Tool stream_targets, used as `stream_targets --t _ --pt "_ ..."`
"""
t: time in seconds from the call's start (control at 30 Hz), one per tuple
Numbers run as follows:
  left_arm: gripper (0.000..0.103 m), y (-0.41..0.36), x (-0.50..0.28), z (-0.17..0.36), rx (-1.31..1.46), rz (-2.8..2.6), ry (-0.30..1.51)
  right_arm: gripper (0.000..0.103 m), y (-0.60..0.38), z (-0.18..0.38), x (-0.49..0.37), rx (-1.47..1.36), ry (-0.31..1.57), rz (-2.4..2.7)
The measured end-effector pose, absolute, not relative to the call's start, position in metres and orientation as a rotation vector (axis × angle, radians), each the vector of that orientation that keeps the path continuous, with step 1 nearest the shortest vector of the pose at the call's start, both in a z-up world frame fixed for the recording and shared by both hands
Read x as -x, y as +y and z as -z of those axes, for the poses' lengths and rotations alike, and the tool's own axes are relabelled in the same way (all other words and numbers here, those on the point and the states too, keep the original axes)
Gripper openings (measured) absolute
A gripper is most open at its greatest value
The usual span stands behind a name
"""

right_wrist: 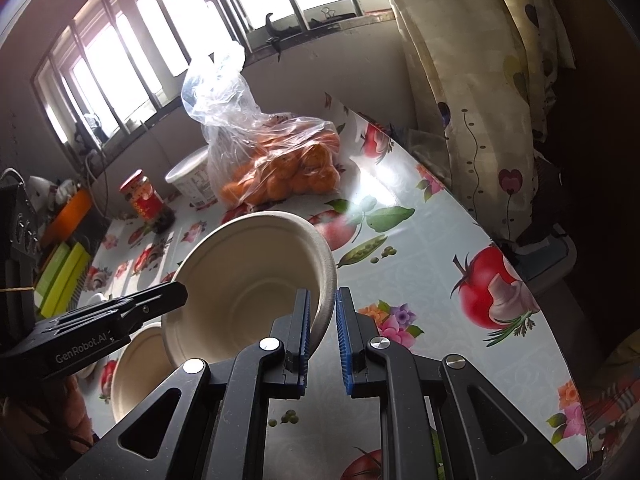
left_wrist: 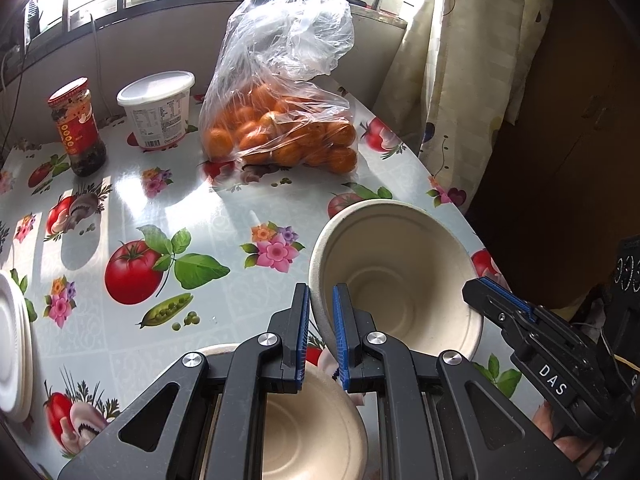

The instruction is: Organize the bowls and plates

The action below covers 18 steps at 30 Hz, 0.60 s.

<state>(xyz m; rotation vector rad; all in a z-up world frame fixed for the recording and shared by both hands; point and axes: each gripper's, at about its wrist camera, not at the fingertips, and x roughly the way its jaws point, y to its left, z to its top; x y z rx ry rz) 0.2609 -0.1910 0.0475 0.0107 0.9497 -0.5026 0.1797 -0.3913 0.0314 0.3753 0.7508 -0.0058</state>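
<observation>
A beige paper bowl [left_wrist: 400, 264] hangs tilted above the table, its mouth facing the cameras. My left gripper [left_wrist: 321, 292] is shut on its left rim, and my right gripper [right_wrist: 323, 294] is shut on the opposite rim of the same bowl [right_wrist: 248, 272]. Each gripper also shows in the other's view: the right gripper [left_wrist: 480, 288] at the bowl's right side, the left gripper [right_wrist: 176, 288] at its left. A second beige bowl [left_wrist: 312, 412] sits upright on the table beneath, partly hidden by my fingers. A stack of white plates [left_wrist: 12, 352] lies at the far left edge.
A clear bag of oranges [left_wrist: 280, 128], a white lidded tub [left_wrist: 158, 110] and a red-labelled jar [left_wrist: 78, 128] stand at the back of the table [left_wrist: 120, 200] with its fruit-print cloth. The curved table edge and a curtain [left_wrist: 460, 80] are on the right.
</observation>
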Motion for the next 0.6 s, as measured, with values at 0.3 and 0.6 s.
stream_targets --t 0.3,0.6 --pt "0.013 -0.184 -0.247 -0.054 0.000 0.508 0.936 0.013 -0.386 -0.041 -0.165 -0.367 0.727 0.007" --pt "0.013 -0.173 -0.231 -0.062 0.010 0.505 0.911 0.013 -0.376 -0.053 -0.150 -0.359 0.698 0.000"
